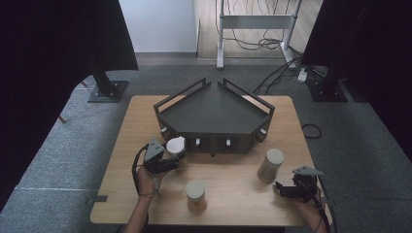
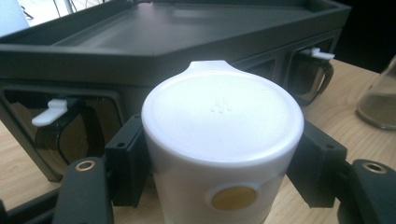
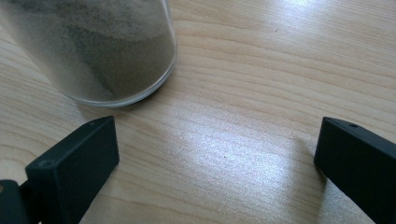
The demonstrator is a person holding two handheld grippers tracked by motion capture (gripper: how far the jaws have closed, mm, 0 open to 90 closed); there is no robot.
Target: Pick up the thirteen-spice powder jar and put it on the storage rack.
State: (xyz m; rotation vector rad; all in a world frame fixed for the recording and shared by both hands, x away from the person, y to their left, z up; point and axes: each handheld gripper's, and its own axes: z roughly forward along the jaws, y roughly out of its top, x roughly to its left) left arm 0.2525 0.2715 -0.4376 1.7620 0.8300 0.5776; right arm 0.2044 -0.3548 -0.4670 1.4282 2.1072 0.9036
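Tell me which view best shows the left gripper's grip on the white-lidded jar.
The left gripper view: the white-lidded jar sits close up, with a black pad pressed to each side. The high view shows the left gripper closed on it beside the dark tray, small and far off. The right gripper view looks at another jar.

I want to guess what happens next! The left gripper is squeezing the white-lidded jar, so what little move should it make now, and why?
Probably lift it a little. The left gripper has both black jaws pressed against the white-lidded clear jar, which stands on the light wooden table right in front of the dark angular metal rack. A small lift should clear the table before the jar is carried anywhere. The right gripper is open beside another jar.
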